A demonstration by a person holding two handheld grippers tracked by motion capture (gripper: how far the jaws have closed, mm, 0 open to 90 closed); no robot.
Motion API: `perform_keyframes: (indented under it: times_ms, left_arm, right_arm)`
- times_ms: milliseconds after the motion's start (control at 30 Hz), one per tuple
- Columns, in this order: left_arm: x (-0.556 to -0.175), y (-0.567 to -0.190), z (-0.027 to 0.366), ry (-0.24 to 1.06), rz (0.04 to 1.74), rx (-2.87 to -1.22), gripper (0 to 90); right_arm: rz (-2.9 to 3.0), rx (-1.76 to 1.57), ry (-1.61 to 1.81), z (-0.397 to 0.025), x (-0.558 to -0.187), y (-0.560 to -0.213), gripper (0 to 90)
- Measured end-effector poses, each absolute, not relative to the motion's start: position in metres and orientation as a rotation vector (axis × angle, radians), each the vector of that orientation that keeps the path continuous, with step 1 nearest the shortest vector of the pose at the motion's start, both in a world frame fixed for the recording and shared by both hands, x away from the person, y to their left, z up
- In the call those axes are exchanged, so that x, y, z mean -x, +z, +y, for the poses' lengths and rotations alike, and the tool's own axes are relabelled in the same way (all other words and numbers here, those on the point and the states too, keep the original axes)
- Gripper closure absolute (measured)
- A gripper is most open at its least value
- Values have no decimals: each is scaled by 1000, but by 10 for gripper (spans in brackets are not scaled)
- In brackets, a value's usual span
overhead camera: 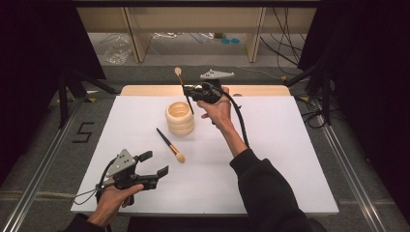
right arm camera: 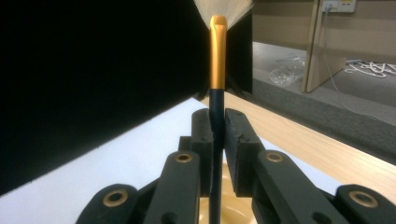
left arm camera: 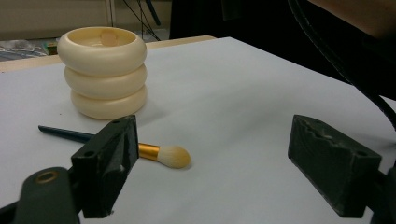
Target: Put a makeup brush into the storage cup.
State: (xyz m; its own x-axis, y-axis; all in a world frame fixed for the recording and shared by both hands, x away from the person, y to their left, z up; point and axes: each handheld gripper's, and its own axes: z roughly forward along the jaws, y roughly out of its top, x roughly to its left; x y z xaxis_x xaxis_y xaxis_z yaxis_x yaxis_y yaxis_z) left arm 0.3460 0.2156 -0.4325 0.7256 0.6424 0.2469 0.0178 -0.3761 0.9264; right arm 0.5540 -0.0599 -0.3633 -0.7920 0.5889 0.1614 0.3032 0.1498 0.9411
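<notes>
My right gripper (overhead camera: 189, 92) sits in the upper middle of the frame, its jaws clamped on the dark handle of a brush (overhead camera: 184, 90) whose pale head points up and whose lower end dips into the cream ringed holder (overhead camera: 180, 118) just below. A second brush (overhead camera: 170, 144) lies flat on the white table (overhead camera: 270, 159), lower left of the holder. My left gripper (overhead camera: 153, 164) hovers at the lower left, jaws spread apart.

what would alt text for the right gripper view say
The right tongs are shut on a dark-handled makeup brush, held upright with its gold ferrule and pale bristles on top. A cream holder sits just below.
</notes>
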Motion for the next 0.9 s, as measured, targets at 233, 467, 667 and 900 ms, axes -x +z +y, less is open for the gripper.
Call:
perform_keyframes:
  times_ms: [233,467,667,900]
  left_arm:
    - [-346,-432,217,754,518,-1859,162]
    - [-325,-442,196,421,843,-1671,161]
    - [-326,-442,196,424,837,-1671,161]
    - [-326,-442,197,425,837,-1672,162]
  right_arm:
    - [2172,-867,1672,-50,-561,-364,834]
    - [2150,-891,1689,-43,-566,-368,834]
    - [2131,-904,1697,-40,-569,-372,834]
    - [2123,-929,1693,-40,-572,-376,834]
